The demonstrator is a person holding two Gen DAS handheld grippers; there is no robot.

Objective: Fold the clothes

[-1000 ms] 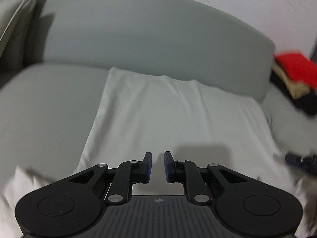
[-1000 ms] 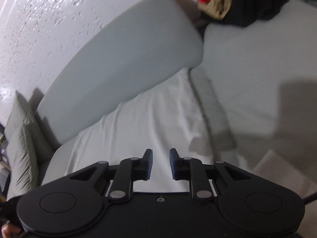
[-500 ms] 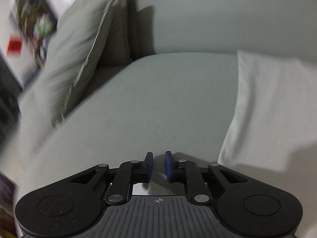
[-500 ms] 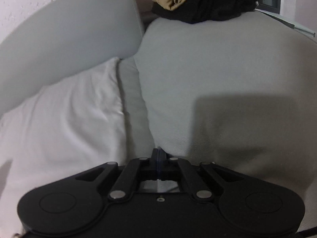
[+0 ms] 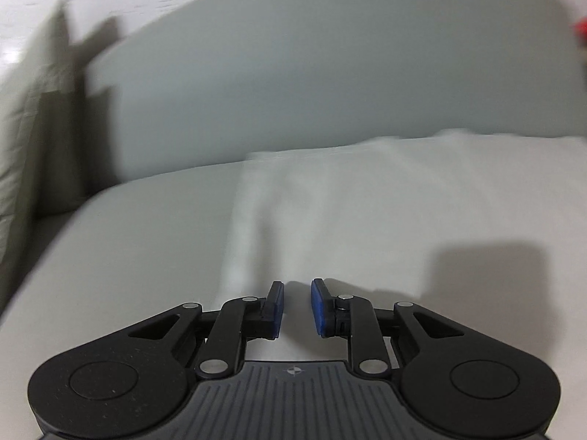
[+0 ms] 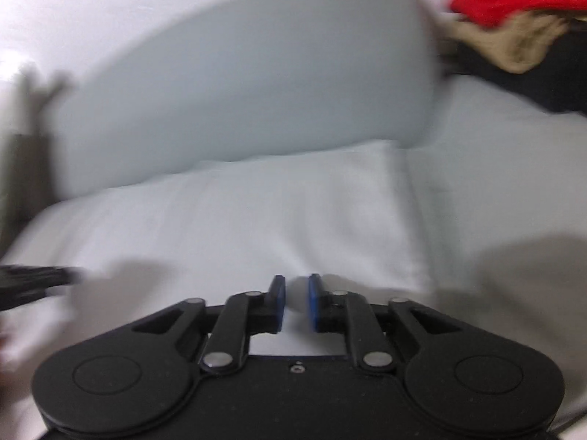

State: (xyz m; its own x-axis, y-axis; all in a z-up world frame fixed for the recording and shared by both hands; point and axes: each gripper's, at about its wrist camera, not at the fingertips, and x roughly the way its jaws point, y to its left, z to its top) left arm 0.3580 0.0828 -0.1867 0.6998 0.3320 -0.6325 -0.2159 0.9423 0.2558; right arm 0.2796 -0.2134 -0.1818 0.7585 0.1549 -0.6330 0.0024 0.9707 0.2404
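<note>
Left gripper (image 5: 296, 308) sits w/ jaws parted, nothing between the blue pads, low over the near left part of the white garment (image 5: 403, 212). Right gripper (image 6: 296, 302) likewise parted & empty, over the garment's near right part. In the right wrist view a blurred black shape at far left edge, prob. the other gripper, can't tell for sure. Nothing blocks either gripper's path; only their shadows fall on the cloth. Around: grey sofa seat (image 5: 128, 242), grey backrest (image 5: 312, 84), beige cushion (image 5: 22, 121) at left end, textured white wall behind. At right end a pile of clothes (image 6: 513, 18), red on tan on black, well apart from the garment. Garment lies flat on the seat up against the backrest, roughly rectangular, left edge straight, soft lengthwise creases, right edge by the seat-cushion seam
</note>
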